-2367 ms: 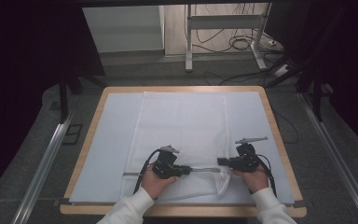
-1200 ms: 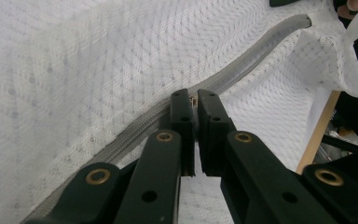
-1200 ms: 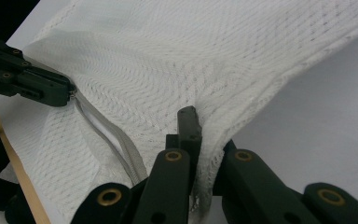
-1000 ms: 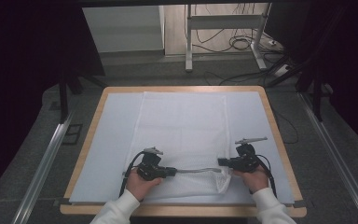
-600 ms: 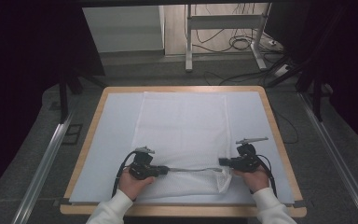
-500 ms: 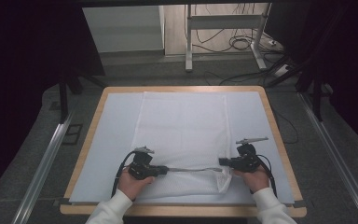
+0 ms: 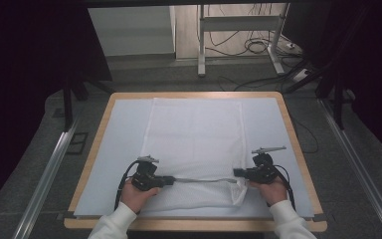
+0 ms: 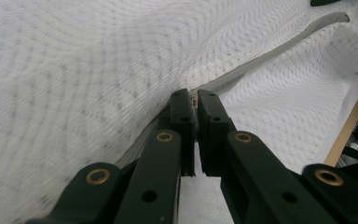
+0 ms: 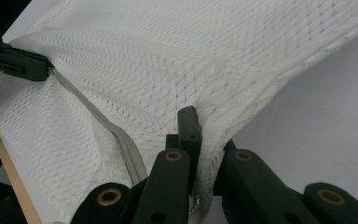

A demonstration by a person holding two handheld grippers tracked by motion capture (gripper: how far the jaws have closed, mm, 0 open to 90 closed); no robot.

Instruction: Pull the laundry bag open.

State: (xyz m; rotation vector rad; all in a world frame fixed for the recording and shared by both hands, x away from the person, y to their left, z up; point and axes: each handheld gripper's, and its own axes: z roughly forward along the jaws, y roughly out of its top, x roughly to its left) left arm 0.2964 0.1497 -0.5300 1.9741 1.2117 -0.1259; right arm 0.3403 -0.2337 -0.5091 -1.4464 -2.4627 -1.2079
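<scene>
A: At left, the left gripper (image 7: 171,180) pinches the zip (image 7: 204,180) of a white mesh bag (image 7: 194,134), jaws pressed together on it at the bag's left edge.

B: And the bag?

A: Flat on the table (image 7: 124,129), near edge bunched and lifted where the grey zip runs taut between the grippers.

B: At right?

A: The right gripper (image 7: 237,173) clamps the mesh at the bag's near right corner, jaws shut on the fabric.

B: Room to move?

A: Bare table left and right of the bag; the wooden rim (image 7: 194,225) lies just behind both hands.

B: Changes?

A: The left gripper has slid leftward along the zip since a second ago; the right has held still.
</scene>
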